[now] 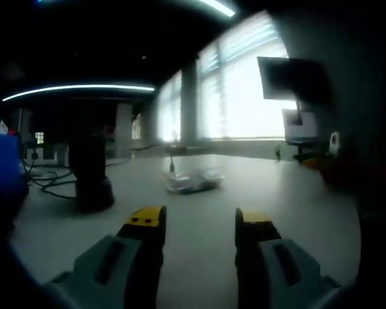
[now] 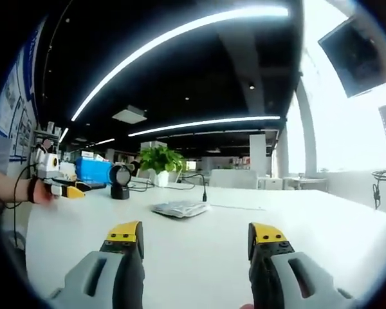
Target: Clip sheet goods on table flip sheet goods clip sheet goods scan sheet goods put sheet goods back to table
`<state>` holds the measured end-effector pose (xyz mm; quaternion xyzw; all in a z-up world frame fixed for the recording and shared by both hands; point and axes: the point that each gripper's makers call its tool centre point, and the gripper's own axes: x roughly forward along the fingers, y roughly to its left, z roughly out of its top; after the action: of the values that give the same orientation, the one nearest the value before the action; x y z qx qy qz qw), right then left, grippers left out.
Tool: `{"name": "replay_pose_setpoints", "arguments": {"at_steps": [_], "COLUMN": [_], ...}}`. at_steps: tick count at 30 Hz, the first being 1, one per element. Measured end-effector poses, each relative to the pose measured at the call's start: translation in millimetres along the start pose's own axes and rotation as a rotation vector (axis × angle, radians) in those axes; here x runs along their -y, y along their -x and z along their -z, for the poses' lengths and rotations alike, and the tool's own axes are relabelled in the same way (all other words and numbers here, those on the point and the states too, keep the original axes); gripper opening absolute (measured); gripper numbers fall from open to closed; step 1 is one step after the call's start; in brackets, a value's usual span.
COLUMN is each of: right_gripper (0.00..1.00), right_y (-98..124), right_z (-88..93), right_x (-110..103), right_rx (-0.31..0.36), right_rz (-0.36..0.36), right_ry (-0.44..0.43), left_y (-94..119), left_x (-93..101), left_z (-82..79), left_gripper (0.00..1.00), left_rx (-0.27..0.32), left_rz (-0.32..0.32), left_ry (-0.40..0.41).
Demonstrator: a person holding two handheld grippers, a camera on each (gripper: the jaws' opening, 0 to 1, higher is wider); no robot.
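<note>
Sheet goods: a flat clear packet (image 1: 194, 180) lies on the white surface (image 1: 289, 193), well ahead of the left tongs (image 1: 200, 226) and slightly left of the midline between the jaws; in the right gripper view the packet (image 2: 179, 208) lies ahead of the right tongs (image 2: 196, 239), nearer the left jaw's line.
Left tongs: jaws spread wide, yellow-tipped, nothing between them; also seen at the far left of the right gripper view (image 2: 77, 190), held by a hand (image 2: 42, 192).
Right tongs: jaws wide apart, gripping nothing, low over the surface.
Scanner: a dark stand (image 2: 120, 180) sits beyond the packet, to its left.
Plant: green leaves (image 2: 161, 159) behind the scanner.
</note>
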<state>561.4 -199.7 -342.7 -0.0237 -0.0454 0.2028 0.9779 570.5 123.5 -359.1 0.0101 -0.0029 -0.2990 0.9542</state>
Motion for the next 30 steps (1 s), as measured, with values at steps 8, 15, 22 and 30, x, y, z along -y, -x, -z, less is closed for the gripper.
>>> {"name": "replay_pose_setpoints", "arguments": {"at_steps": [8, 15, 22, 30], "right_gripper": [0.59, 0.59, 0.57, 0.55], "right_y": [4, 2, 3, 1], "right_z": [-7.6, -1.3, 0.8, 4.3], "right_x": [5, 2, 7, 4], "right_rx": [0.043, 0.012, 0.001, -0.018], "right_rz": [0.044, 0.034, 0.057, 0.054], "right_ry": [-0.019, -0.02, -0.023, -0.012], "left_y": [-3, 1, 0, 1], "left_x": [1.9, -1.7, 3.5, 2.7], "left_z": [5.9, 1.2, 2.7, 0.5], "left_gripper": [0.34, 0.35, 0.35, 0.35], "left_rx": [-0.032, -0.006, -0.014, -0.002], "left_rz": [0.01, -0.007, 0.012, 0.008], "left_ry": [-0.001, 0.012, -0.006, -0.003]}}
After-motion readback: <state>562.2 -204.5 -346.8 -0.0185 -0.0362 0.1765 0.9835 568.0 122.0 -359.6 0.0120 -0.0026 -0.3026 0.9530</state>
